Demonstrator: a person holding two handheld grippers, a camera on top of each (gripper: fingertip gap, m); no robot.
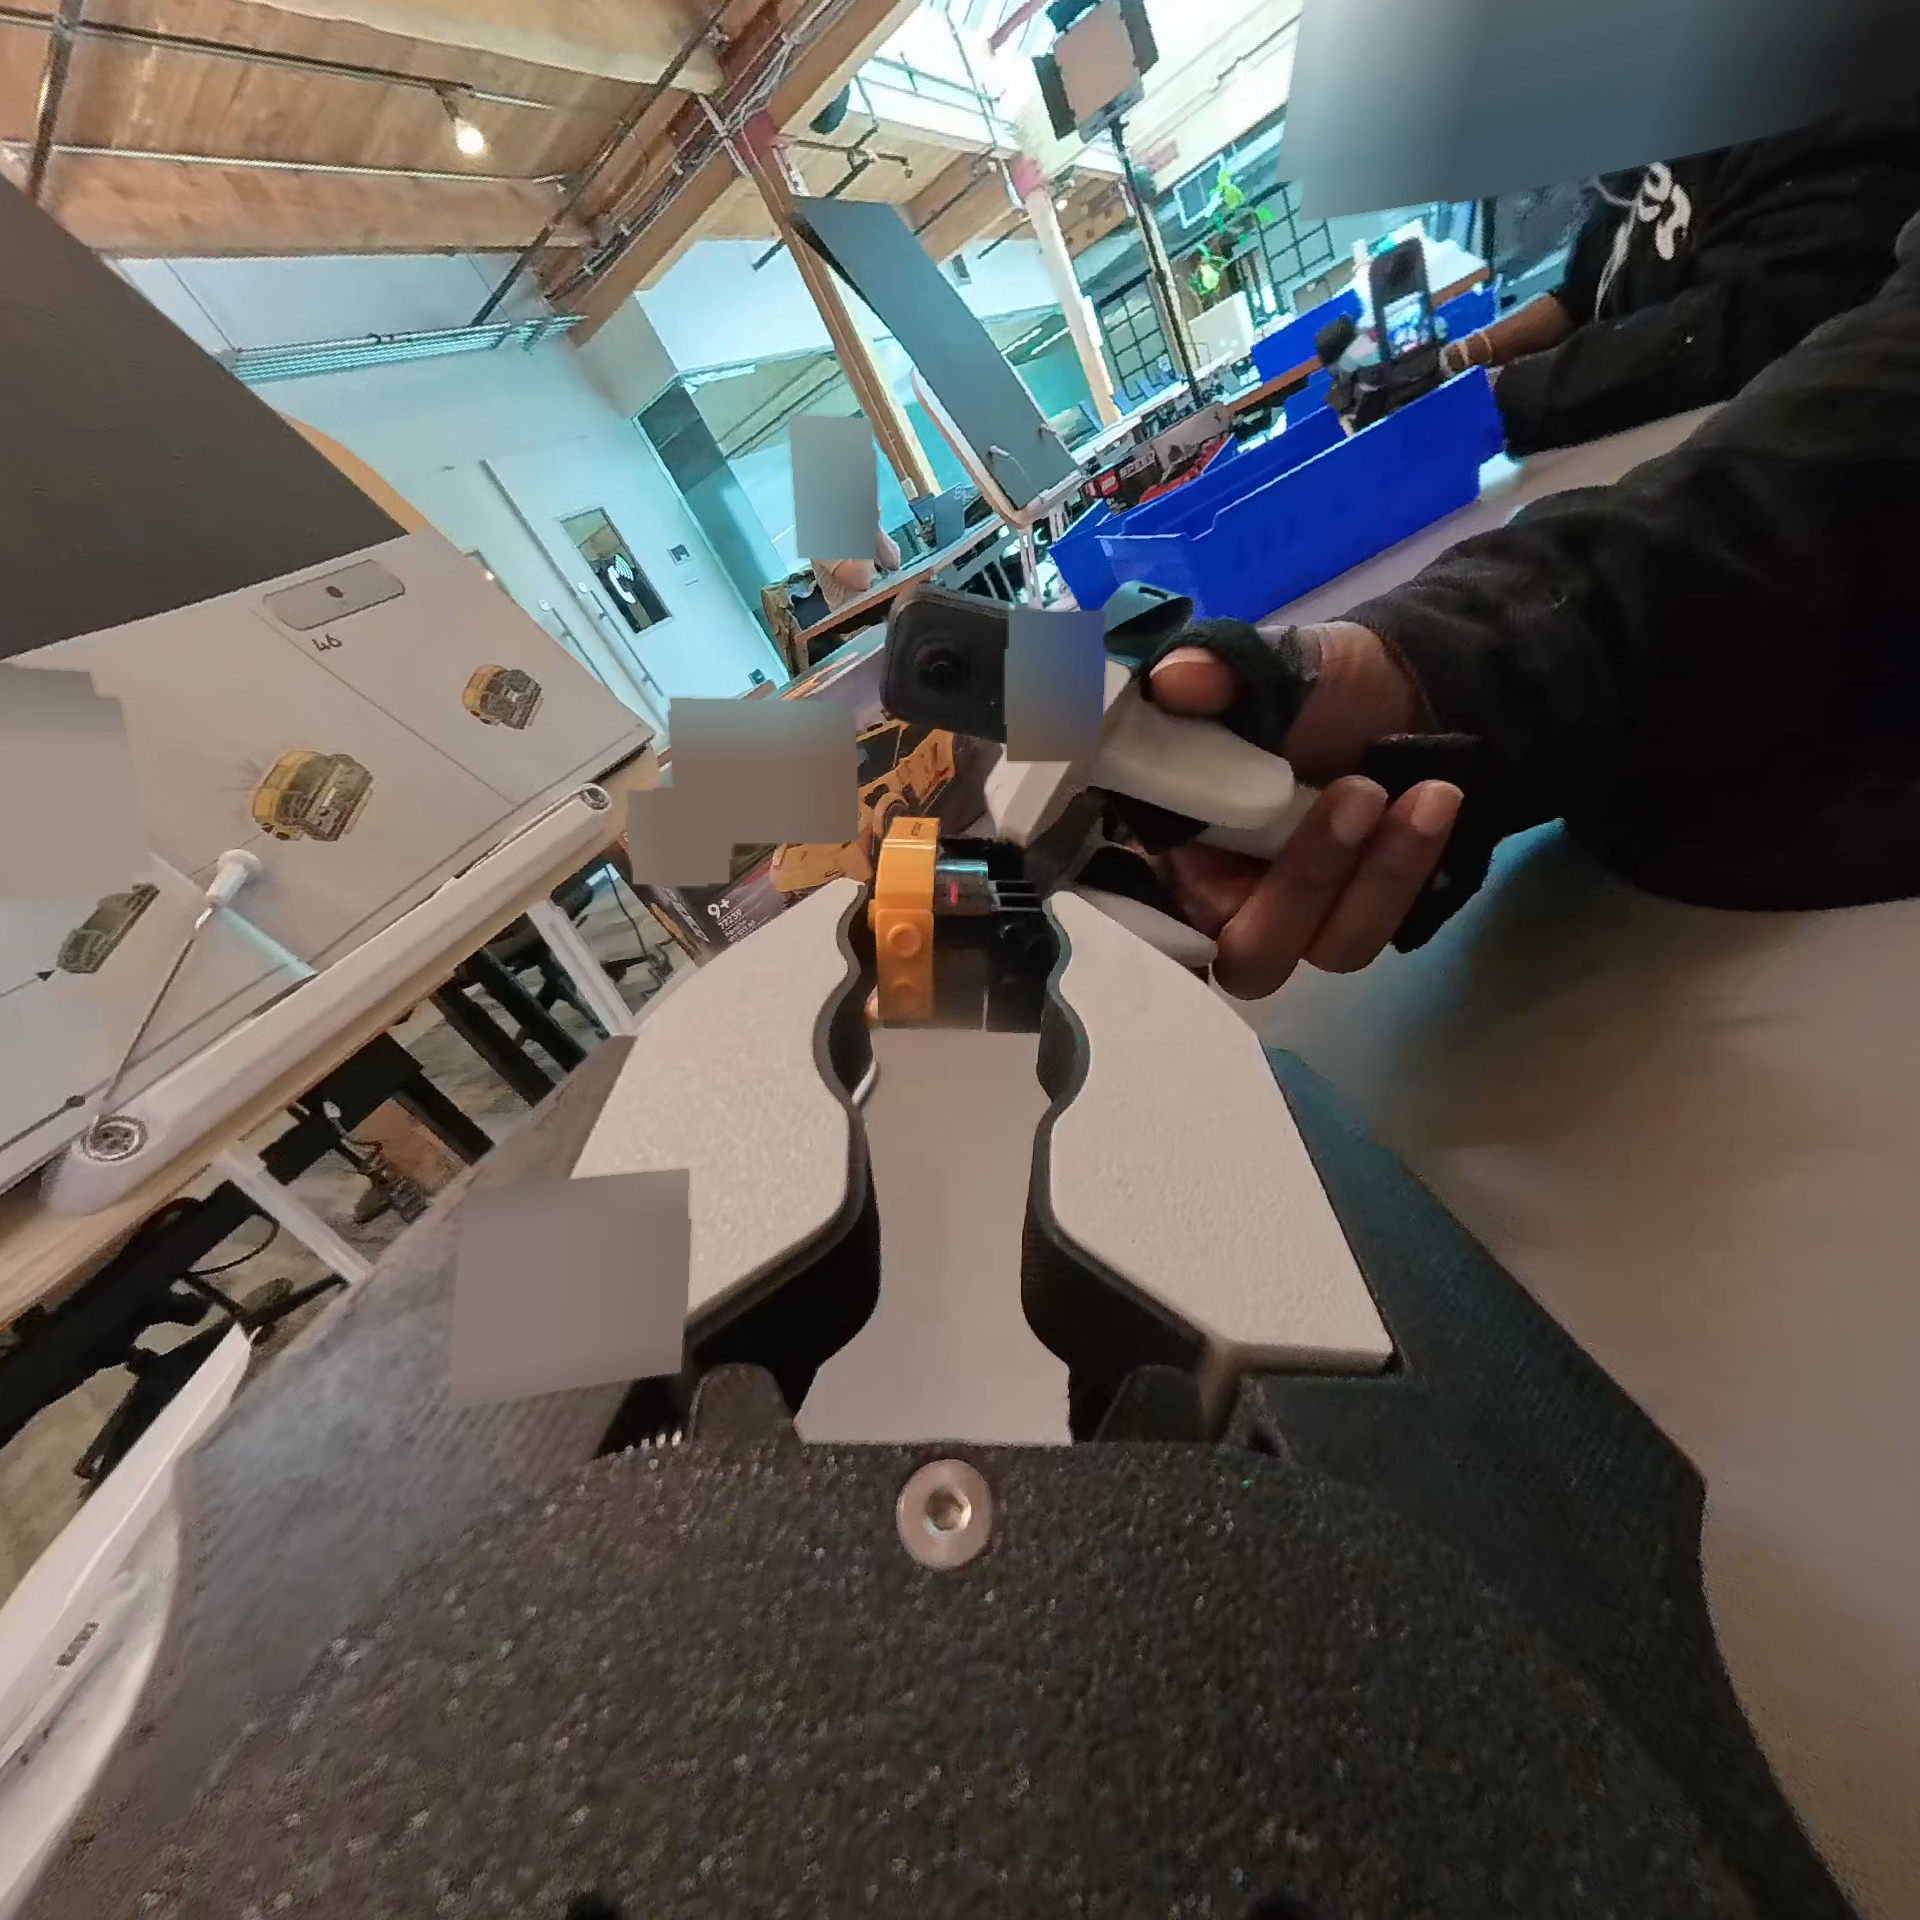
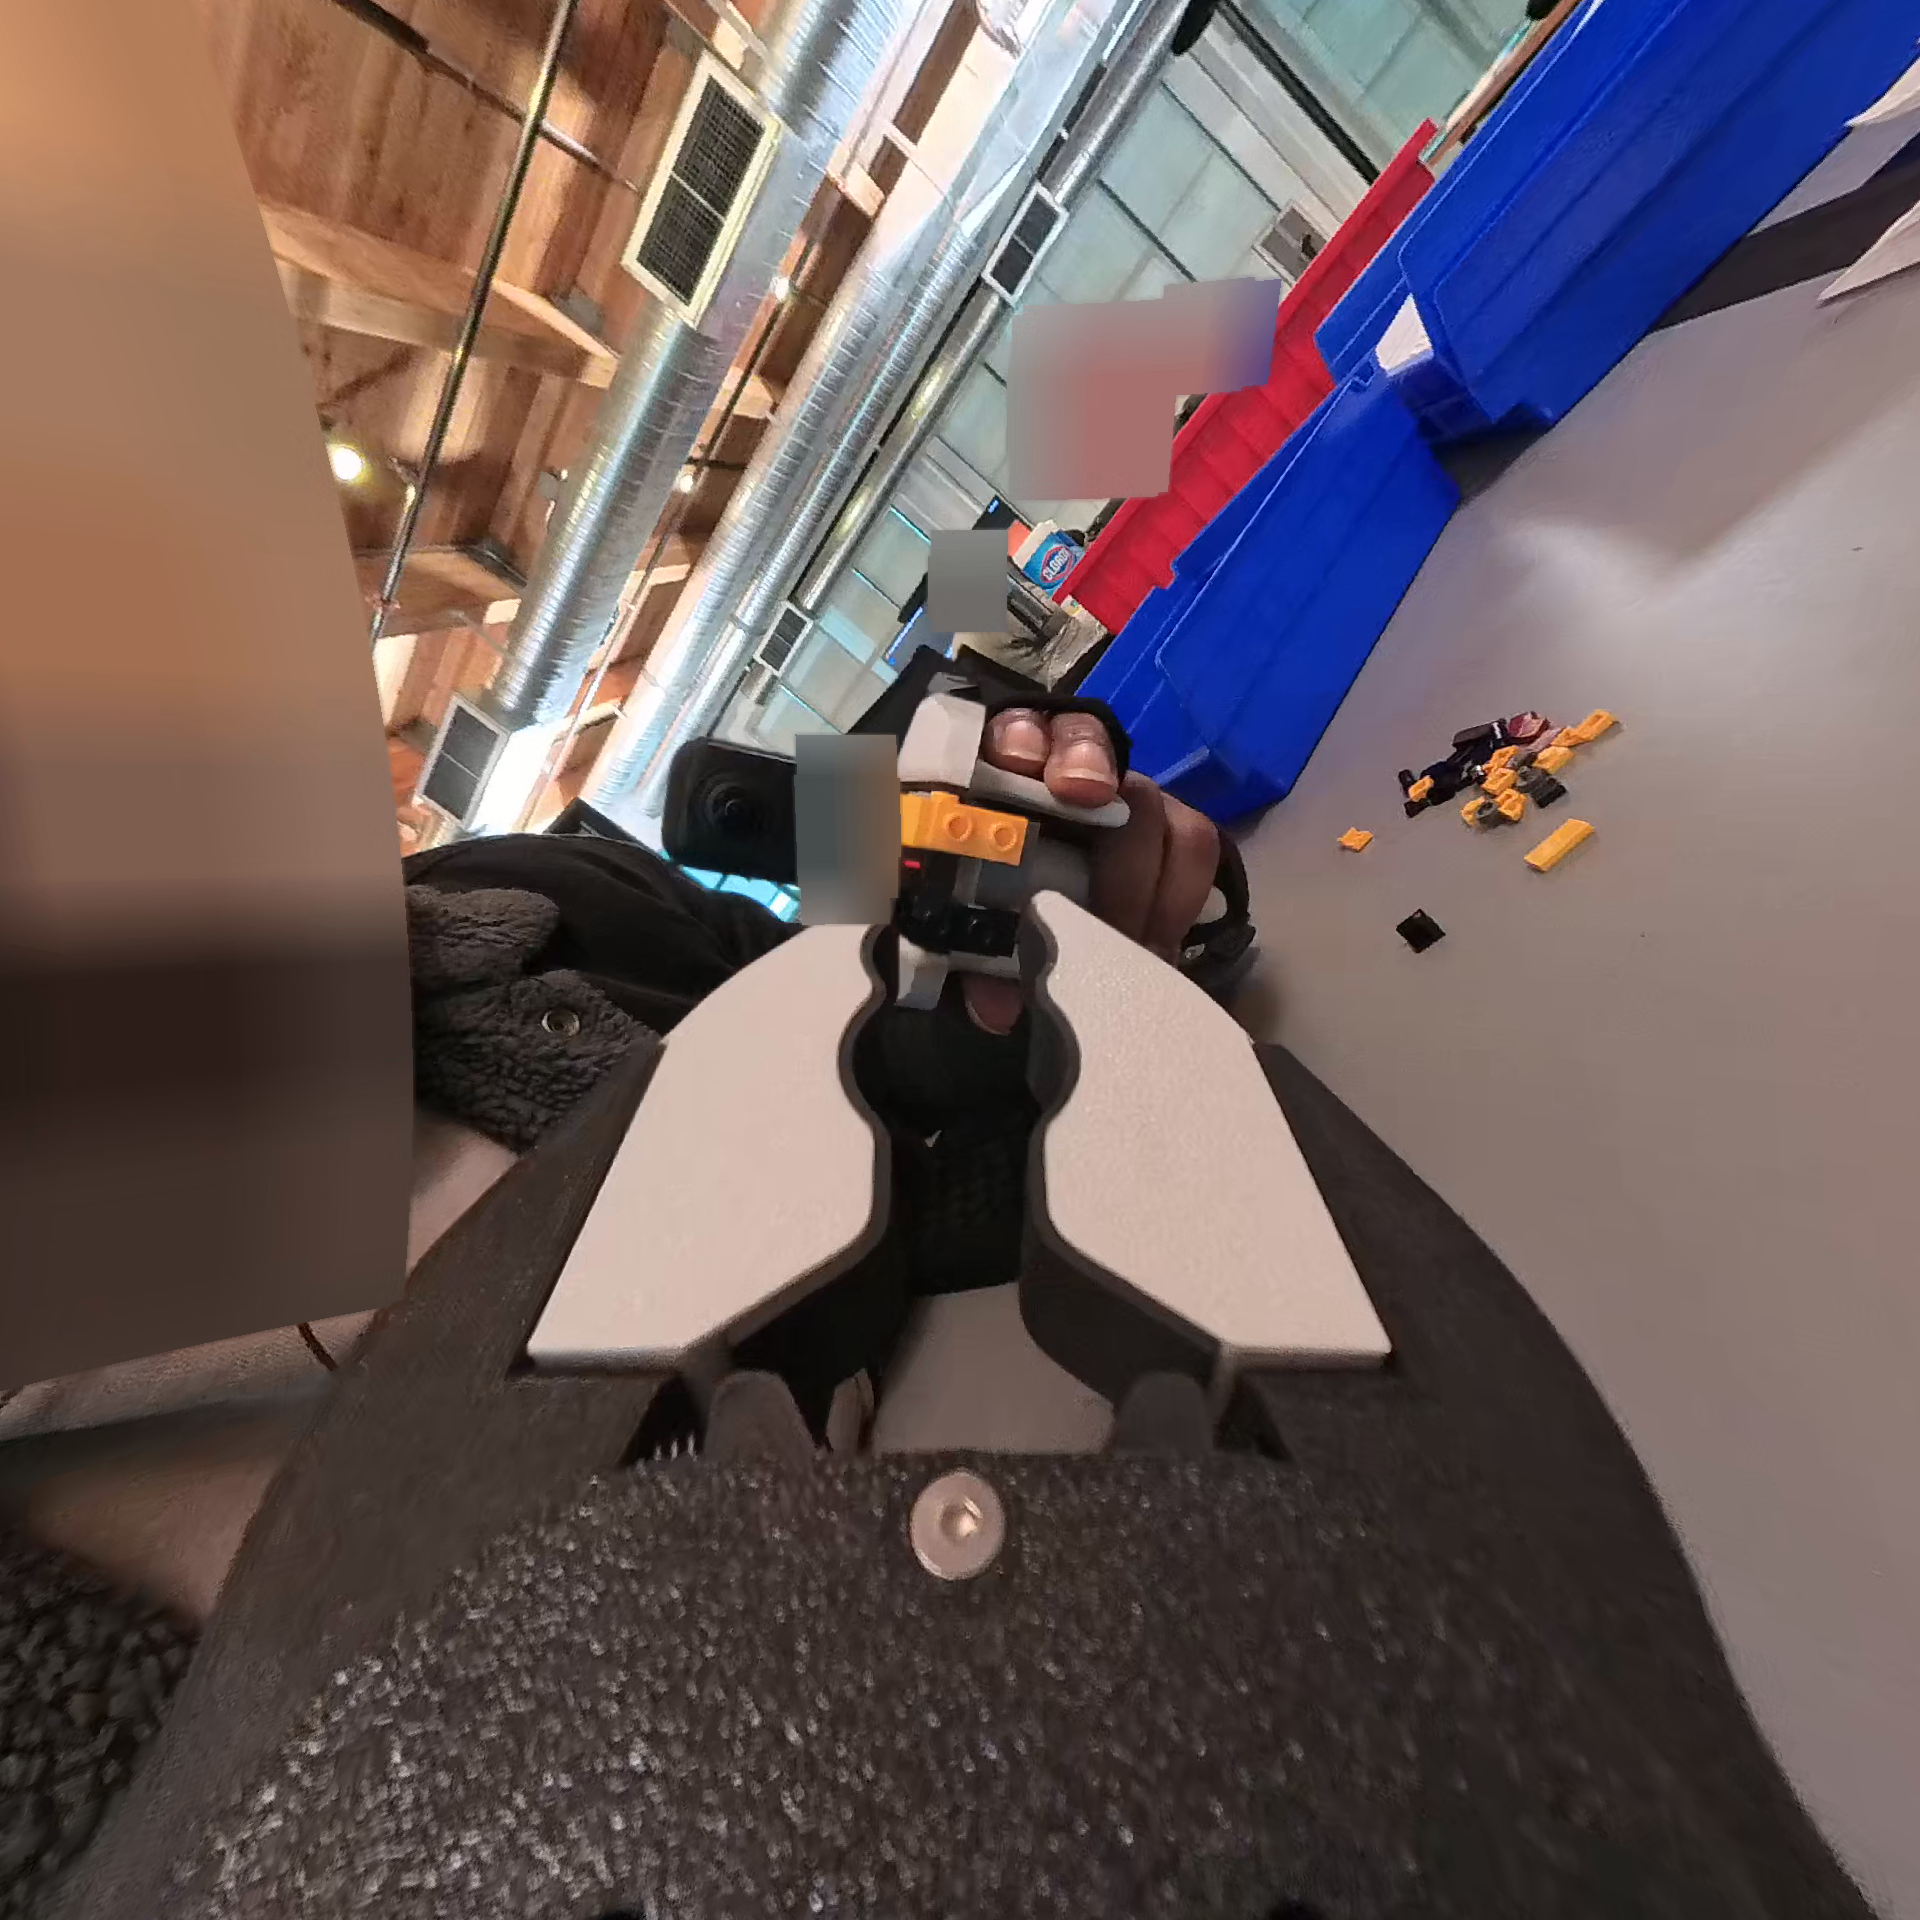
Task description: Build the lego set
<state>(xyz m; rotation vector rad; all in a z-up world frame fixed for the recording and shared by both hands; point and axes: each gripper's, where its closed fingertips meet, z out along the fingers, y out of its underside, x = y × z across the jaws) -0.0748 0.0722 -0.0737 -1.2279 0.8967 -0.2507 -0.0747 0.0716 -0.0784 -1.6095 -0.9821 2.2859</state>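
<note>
A small lego assembly of orange, black and grey bricks (image 1: 902,935) is held in the air between both grippers, which face each other. My left gripper (image 1: 953,914) is shut on it, with the orange studded brick and black bricks between its grey fingers. In the right wrist view my right gripper (image 2: 954,925) is shut on the black end of the same assembly (image 2: 971,831), and the orange plate sticks out beyond its fingertips. A gloved hand (image 1: 1330,831) holds the right gripper opposite me.
Several loose orange, black and grey pieces (image 2: 1496,779) lie on the grey table (image 2: 1662,1039), with a yellow plate (image 2: 1558,844) and a black tile (image 2: 1418,928) nearby. Blue bins (image 2: 1299,582) and red bins (image 2: 1195,488) stand behind them. An instruction booklet (image 1: 312,748) stands on the left. Less than 4 cm separates the two grippers' tips.
</note>
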